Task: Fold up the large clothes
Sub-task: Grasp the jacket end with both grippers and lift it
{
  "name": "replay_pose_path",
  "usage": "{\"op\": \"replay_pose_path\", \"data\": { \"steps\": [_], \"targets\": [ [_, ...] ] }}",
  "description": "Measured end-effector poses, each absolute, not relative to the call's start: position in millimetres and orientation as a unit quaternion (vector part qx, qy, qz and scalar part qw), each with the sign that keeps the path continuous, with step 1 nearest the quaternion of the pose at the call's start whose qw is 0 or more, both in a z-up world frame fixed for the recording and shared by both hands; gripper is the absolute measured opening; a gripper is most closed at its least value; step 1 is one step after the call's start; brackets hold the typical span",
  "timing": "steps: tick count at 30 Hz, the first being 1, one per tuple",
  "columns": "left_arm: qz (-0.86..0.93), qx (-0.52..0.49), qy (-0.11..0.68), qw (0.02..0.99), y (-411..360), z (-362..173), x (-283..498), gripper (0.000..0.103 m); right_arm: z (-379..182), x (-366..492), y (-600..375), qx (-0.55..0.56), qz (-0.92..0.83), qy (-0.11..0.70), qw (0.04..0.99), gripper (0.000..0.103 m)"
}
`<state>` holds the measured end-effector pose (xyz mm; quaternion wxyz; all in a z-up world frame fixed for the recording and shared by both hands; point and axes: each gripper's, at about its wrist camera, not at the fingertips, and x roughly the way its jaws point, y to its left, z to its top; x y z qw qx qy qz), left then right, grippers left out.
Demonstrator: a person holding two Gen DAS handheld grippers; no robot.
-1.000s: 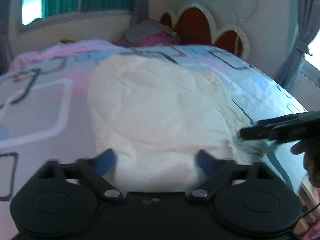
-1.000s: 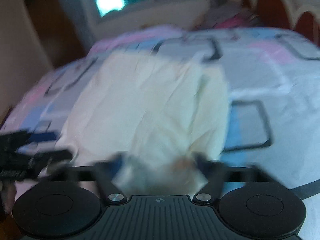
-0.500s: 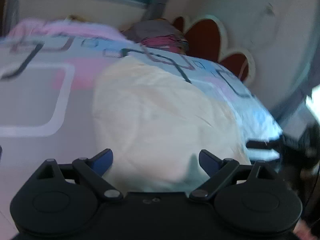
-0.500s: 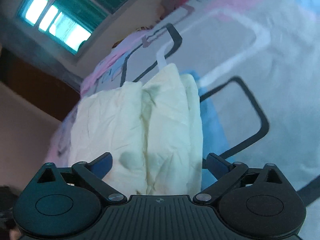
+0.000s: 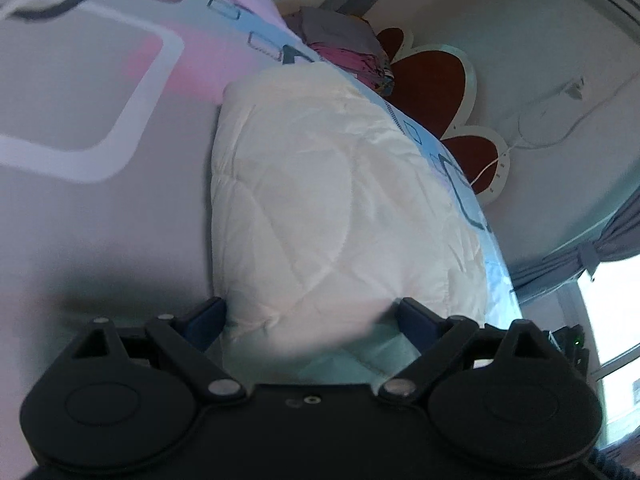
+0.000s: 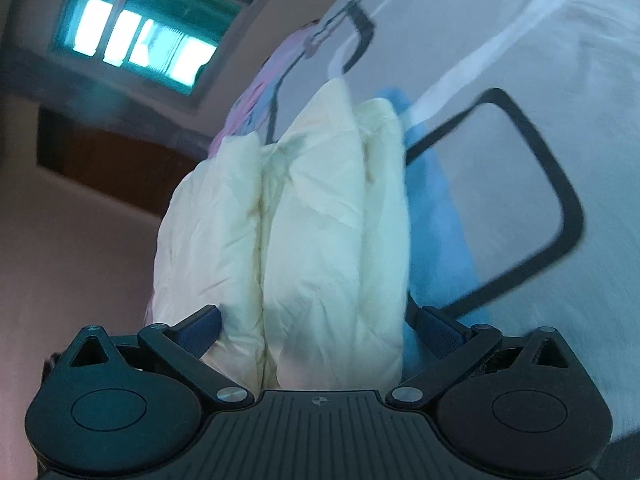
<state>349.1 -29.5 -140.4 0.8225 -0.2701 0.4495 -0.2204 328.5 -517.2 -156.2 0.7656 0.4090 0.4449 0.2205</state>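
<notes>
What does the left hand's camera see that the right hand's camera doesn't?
Only the left wrist view shows the dark red scalloped headboard, a pile of pink and grey clothes beside it, and a grey curtain.

Only the right wrist view shows the bright window with green curtains and the garment's stacked folded layers edge-on.

Both show the cream quilted garment on the patterned pink, blue and grey bedsheet, sitting between open fingers of the left gripper and right gripper.
</notes>
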Motion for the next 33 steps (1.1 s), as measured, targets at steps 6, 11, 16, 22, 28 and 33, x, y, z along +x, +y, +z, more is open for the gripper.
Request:
{"op": "replay_pose_path", "data": {
  "steps": [6,11,16,22,28,33],
  "targets": [
    [-0.231,-0.284,0.432,0.824,-30,-148,349,0.092,-154,354,-492,0.36,0.269,0.46,0.766,0.103],
    [-0.223,-0.308,0.429,0.819,-33,-157,354,0.084,-154,363,-475,0.347,0.287,0.457,0.767,0.086],
    [-0.233,-0.307,0.413,0.826,-36,-147,351,0.076,-148,362,-475,0.34,0.297,0.447,0.772,0.069],
    [-0.262,-0.309,0.389,0.827,-27,-139,344,0.072,-127,355,-468,0.32,0.294,0.436,0.788,0.063],
    [-0.295,-0.297,0.365,0.832,-4,-118,348,0.072,-92,352,-434,0.298,0.288,0.414,0.811,0.061],
    [-0.312,-0.299,0.334,0.838,48,-95,348,0.072,-57,357,-377,0.279,0.3,0.388,0.826,0.06]
  ]
}}
